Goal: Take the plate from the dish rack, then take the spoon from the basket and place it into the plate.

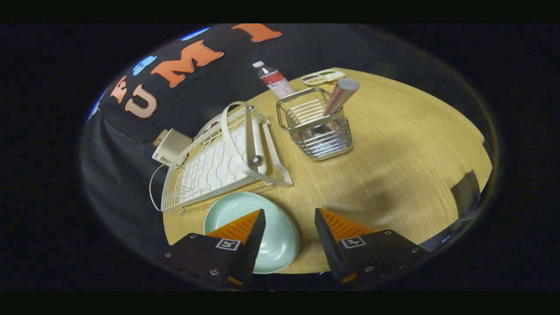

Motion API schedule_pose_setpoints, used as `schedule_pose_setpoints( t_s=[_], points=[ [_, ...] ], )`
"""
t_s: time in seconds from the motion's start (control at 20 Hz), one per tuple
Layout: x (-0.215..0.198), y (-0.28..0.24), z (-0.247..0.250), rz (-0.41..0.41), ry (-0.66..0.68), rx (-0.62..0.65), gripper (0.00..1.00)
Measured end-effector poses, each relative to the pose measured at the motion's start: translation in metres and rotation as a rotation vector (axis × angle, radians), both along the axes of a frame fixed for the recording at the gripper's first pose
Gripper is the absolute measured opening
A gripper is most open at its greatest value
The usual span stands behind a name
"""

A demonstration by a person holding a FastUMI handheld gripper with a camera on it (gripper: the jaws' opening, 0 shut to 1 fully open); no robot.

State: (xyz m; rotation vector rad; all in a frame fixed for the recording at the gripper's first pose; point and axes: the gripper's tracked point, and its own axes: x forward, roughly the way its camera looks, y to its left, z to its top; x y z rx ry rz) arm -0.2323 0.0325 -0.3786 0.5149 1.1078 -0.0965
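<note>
the claw [288,218] stands wide apart, holding nothing. the plate [275,236] lies flat, face up, on the surface [393,166], partly under the left finger and just ahead of the dish rack [218,162]. beyond the fingers the wire basket [317,127] stands upright. a handle, presumably the spoon [341,95], leans in it, long axis tilted up and away toward the right. a bottle [273,79] stands behind the basket.

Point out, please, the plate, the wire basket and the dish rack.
plate [275,245], gripper view: bare inside, by the open tool's left finger.
wire basket [328,142], gripper view: front wall.
dish rack [205,168], gripper view: wire floor.
</note>
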Motion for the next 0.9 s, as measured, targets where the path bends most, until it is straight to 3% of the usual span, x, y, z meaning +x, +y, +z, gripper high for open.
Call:
schedule_pose_setpoints(
  t_s=[0.15,0.45,0.7,0.9],
  points=[
    [0.016,-0.025,0.013,0.003,-0.100,-0.116,0.77],
    [0.045,-0.065,0.034,0.042,-0.225,-0.336,0.79],
    [0.070,-0.081,0.052,0.008,-0.321,-0.391,0.79],
    [0.084,-0.083,0.053,0.046,-0.361,-0.423,0.74]
  ],
)
